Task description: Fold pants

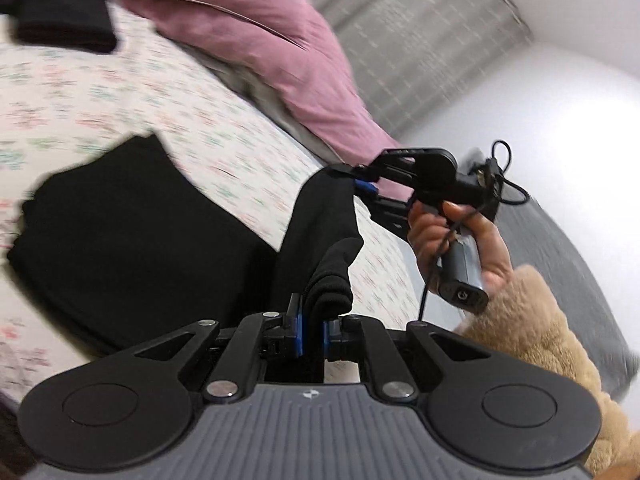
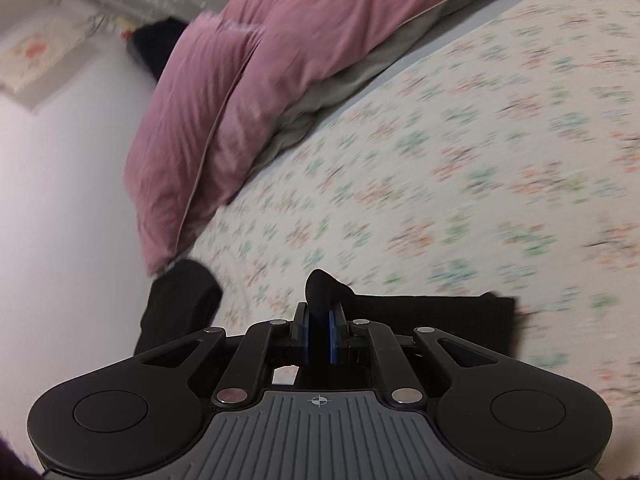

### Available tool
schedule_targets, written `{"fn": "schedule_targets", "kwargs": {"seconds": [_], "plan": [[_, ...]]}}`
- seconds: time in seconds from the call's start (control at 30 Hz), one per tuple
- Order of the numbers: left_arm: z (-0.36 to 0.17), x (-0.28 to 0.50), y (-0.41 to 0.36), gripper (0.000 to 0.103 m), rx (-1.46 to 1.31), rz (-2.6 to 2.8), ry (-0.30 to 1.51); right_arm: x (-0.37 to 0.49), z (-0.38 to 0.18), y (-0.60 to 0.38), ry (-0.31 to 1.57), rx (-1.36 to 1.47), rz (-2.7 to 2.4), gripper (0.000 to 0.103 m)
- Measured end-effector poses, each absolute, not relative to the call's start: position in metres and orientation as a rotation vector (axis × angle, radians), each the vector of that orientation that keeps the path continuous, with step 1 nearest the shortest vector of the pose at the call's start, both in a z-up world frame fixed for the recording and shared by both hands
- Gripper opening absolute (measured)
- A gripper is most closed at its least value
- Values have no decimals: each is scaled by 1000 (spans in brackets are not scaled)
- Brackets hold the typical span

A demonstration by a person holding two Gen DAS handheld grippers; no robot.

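Black pants lie on a floral bed sheet. My left gripper is shut on a bunched end of the pants, lifted off the bed. My right gripper shows in the left wrist view, held by a hand, shut on another raised end of the pants. In the right wrist view my right gripper is shut on black fabric, with more pants cloth hanging below it and over the bed edge.
A pink duvet with a grey underside is bunched along the far side of the bed; it also shows in the right wrist view. A folded black garment lies at the far left. A tan fleece sleeve is at lower right.
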State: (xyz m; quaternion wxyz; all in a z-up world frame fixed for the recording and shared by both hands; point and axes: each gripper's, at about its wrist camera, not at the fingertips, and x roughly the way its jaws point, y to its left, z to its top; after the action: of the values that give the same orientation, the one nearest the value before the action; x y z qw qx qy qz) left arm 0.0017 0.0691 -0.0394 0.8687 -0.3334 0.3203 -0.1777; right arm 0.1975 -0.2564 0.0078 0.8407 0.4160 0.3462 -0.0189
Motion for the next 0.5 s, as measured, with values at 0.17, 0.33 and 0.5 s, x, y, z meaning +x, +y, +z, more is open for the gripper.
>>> {"fn": "schedule_targets", "kwargs": {"seconds": [0.17, 0.33, 0.5], "plan": [[-43, -3, 104, 22, -770, -262, 655, 245, -4, -198, 799, 814, -10, 9], [-54, -12, 124, 22, -797, -154, 661, 278, -26, -148, 864, 776, 20, 9], [-69, 9, 145, 28, -727, -109, 789, 294, -45, -119, 893, 743, 33, 15]]}}
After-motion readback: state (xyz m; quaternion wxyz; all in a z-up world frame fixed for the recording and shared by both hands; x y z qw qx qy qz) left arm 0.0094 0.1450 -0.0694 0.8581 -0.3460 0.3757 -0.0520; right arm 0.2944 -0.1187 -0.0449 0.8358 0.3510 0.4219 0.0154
